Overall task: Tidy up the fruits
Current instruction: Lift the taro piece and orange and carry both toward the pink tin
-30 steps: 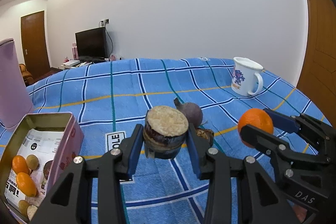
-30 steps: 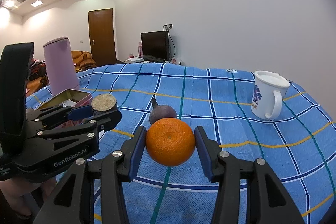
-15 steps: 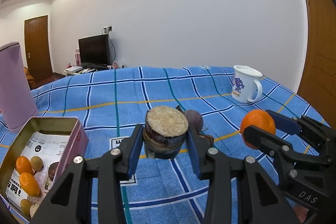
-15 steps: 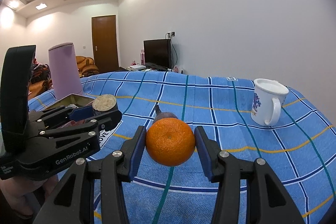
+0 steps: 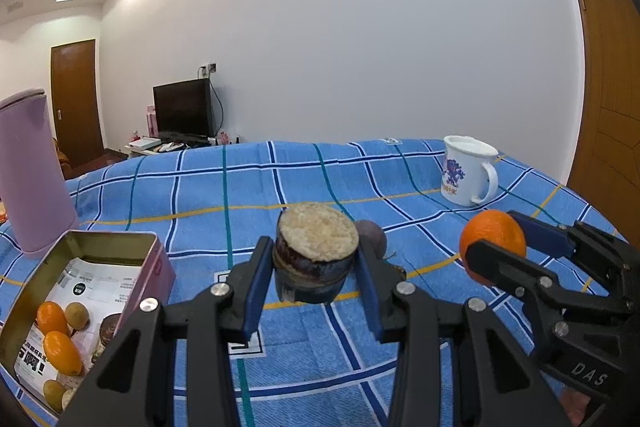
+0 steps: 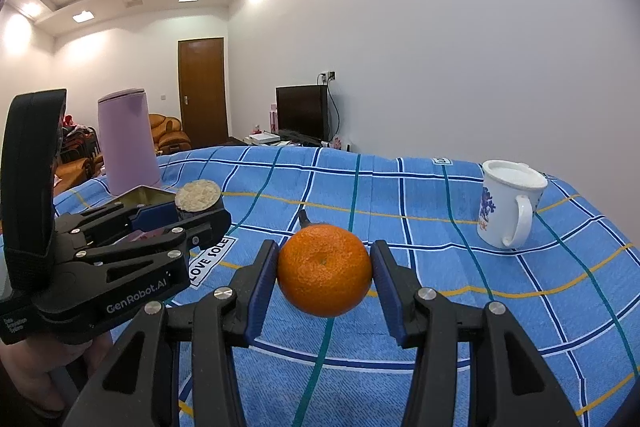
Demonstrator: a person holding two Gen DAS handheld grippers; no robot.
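My left gripper [image 5: 315, 275] is shut on a dark cut fruit piece [image 5: 315, 251] with a pale flat top, held above the blue checked cloth [image 5: 240, 187]. My right gripper [image 6: 324, 275] is shut on an orange [image 6: 325, 270], also held above the cloth; the orange shows in the left wrist view [image 5: 492, 247] too. An open pink tin [image 5: 156, 267] at lower left holds small orange and brown fruits [image 5: 60, 343]. A dark purple fruit [image 5: 374, 237] lies on the cloth behind the cut piece, mostly hidden.
A white mug [image 5: 468, 171] stands at the far right of the cloth. A tall lilac container [image 5: 32, 171] stands at the left behind the tin. A TV [image 5: 184, 111] and a door [image 5: 76, 99] are beyond the table.
Both grippers have risen and tilted up a little with their fruits still held. The tin and the table now sit lower in both views.
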